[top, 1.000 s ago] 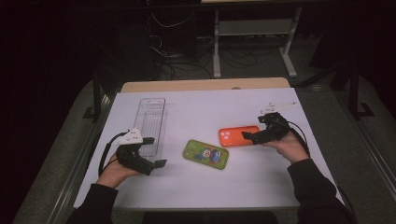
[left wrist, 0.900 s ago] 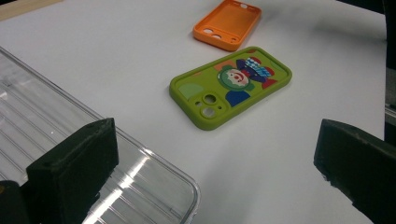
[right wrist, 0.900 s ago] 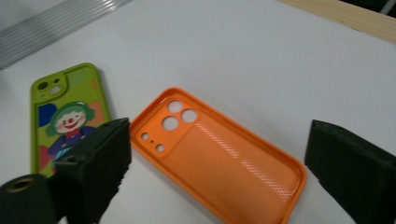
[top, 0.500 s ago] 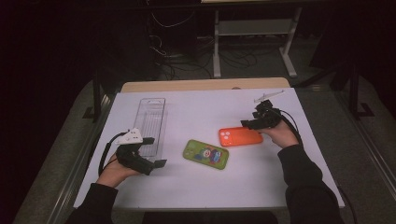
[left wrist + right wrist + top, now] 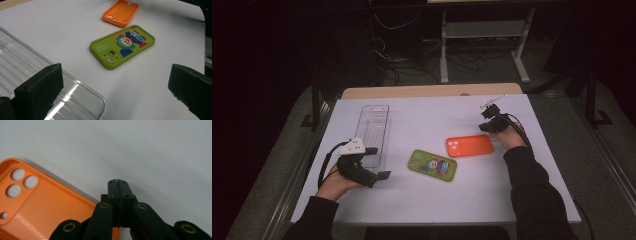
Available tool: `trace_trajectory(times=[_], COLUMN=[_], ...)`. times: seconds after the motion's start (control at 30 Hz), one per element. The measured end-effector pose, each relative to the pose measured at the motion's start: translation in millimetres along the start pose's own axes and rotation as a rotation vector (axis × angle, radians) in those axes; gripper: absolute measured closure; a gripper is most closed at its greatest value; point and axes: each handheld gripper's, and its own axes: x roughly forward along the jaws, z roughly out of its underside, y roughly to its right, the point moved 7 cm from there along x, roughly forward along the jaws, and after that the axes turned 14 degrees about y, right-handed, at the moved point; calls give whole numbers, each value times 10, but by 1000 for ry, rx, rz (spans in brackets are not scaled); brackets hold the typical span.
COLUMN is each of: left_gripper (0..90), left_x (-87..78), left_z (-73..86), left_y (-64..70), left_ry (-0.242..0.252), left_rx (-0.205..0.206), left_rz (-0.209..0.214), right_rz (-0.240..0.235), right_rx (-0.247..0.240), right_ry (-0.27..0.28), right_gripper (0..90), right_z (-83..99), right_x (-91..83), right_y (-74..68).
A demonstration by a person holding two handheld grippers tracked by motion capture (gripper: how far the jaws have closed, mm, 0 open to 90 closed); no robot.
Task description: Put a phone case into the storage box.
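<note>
Your right gripper (image 5: 117,182) is clenched on nothing beside the orange case (image 5: 470,145); left gripper (image 5: 371,162) gapes, nothing moved yet.

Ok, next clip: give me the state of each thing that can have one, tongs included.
Left tongs: open, nothing between them, low over the table.
Right tongs: shut, empty, by the orange case.
Orange case: lying flat, hollow side up.
Green case: lying flat, printed back up.
Clear tray: empty, lying flat.
</note>
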Motion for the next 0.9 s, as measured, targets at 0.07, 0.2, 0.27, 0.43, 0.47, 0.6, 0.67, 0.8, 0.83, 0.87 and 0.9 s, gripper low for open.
trace_trajectory(times=[0.07, 0.2, 0.27, 0.43, 0.47, 0.6, 0.67, 0.8, 0.83, 0.87, 0.9], left_gripper=[0, 0, 0, 0, 0, 0, 0, 0, 0, 0, 0], left_x=[4, 0, -1, 7, 8, 6, 8, 7, 7, 7, 8], left_z=[1, 0, 1, 5, 6, 6, 7, 8, 10, 11, 12], left_y=[4, 1, -1, 10, 12, 9, 8, 10, 10, 10, 11], left_ry=[1, 0, -1, -4, -3, -2, -1, -3, -5, -6, -6], left_rx=[-2, 2, 0, -2, -1, 1, 0, 1, 1, 2, 2], left_rz=[0, 0, -1, -1, 0, 0, 1, 1, 1, 2, 2], right_rz=[-7, -18, -26, -38, -38, -55, -66, -84, -87, -93, -94], right_rx=[6, -7, -12, -14, -19, -34, -31, -41, -49, -49, -51], right_ry=[-17, -41, -45, -73, -74, -92, -93, -102, -101, -106, -108], right_gripper=[885, 886, 886, 886, 886, 887, 887, 887, 887, 887, 887], right_z=[16, 39, 47, 111, 113, 148, 170, 220, 232, 244, 257], right_x=[25, 45, 42, 30, 26, -15, -38, -90, -102, -118, -131], right_y=[9, 5, 15, 30, 31, 30, 27, 5, -2, -14, -25])
